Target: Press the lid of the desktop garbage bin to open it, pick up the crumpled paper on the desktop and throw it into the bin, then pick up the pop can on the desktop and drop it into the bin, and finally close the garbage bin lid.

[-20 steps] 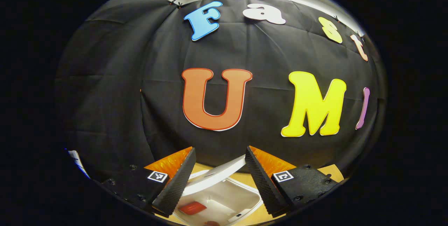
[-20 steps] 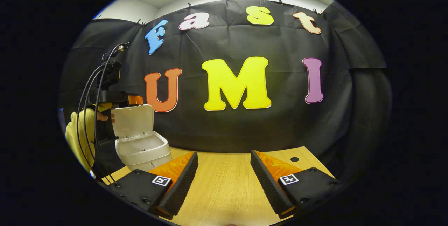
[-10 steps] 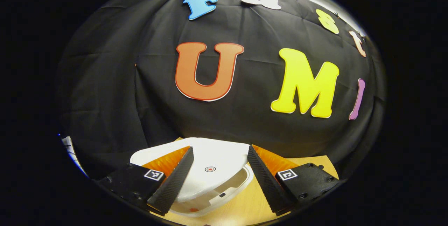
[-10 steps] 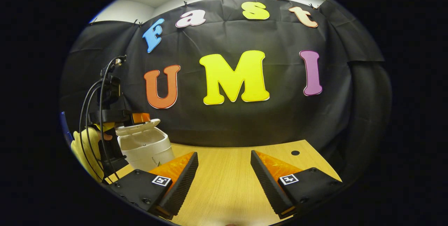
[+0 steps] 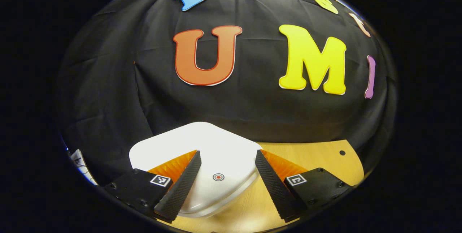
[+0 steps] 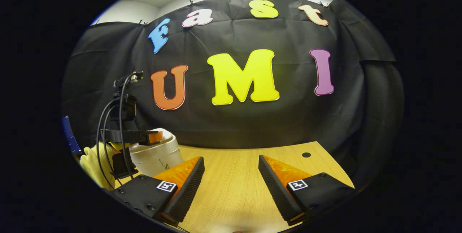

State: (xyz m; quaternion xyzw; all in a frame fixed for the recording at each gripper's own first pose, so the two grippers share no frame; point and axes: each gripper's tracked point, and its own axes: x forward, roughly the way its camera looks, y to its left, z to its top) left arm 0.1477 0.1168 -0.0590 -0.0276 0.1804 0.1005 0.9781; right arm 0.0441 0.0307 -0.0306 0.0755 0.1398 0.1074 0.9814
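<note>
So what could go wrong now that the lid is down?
1. The left tool sits open over the white lid, its fingers straddling the round button mark. An extra push there might pop the lid open again.
2. The bin stands near the table's left edge in the right gripper view, with the left tool on top. A sideways shove while lifting off might slide or tip it.
</note>
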